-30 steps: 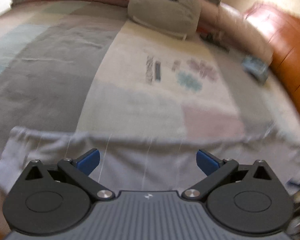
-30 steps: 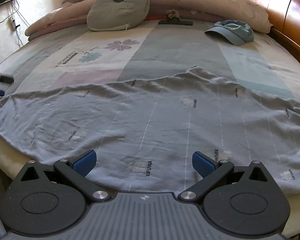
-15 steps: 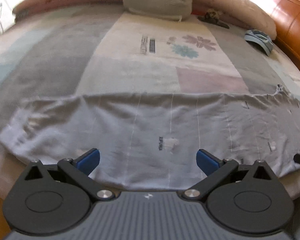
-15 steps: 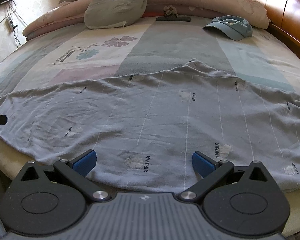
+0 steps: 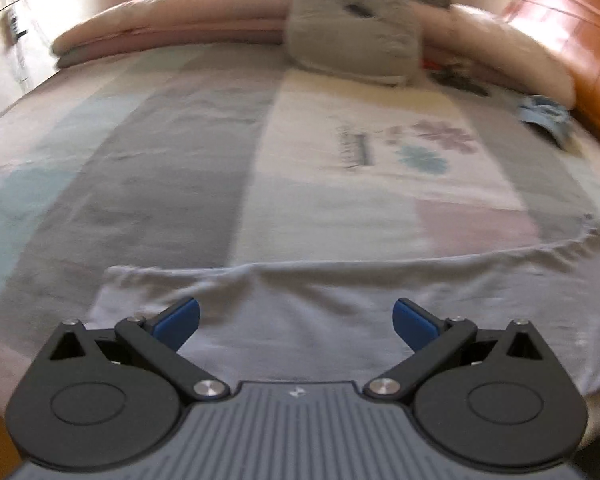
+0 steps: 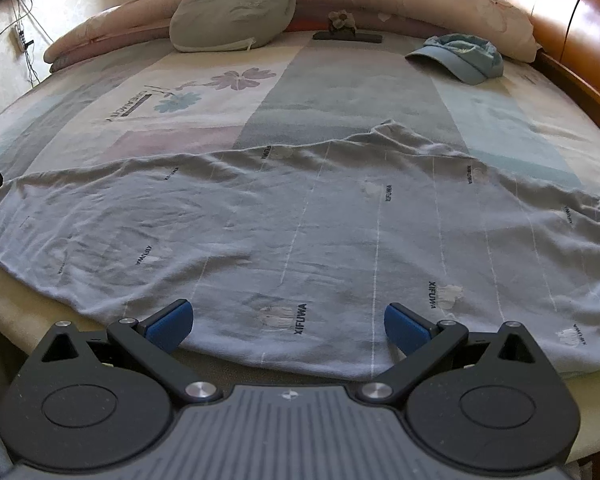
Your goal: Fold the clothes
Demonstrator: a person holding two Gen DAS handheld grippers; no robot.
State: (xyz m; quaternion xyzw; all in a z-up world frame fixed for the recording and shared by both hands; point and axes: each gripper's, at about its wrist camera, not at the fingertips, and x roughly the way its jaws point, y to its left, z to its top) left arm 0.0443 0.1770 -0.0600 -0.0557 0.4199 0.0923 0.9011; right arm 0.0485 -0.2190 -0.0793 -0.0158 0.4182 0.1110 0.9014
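Both hand-held grippers are held low at the bed's point(image 6: 340, 92) near edge, jaws spread wide, nothing gripped. The left hand-held gripper point(image 5: 296, 318) is aimed over the garment's point(image 6: 300, 232) left end; the right hand-held gripper point(image 6: 288, 318) over its near hem. The garment is spread flat; open bedspread lies beyond, up to a cap point(image 6: 464, 58) and pillow point(image 6: 236, 4).

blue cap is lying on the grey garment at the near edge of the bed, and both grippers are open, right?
Not quite. The blue cap lies on the bedspread at the far side, near the pillows, well clear of the grey garment; the right wrist view shows this. The rest holds: the left gripper and the right gripper are open.
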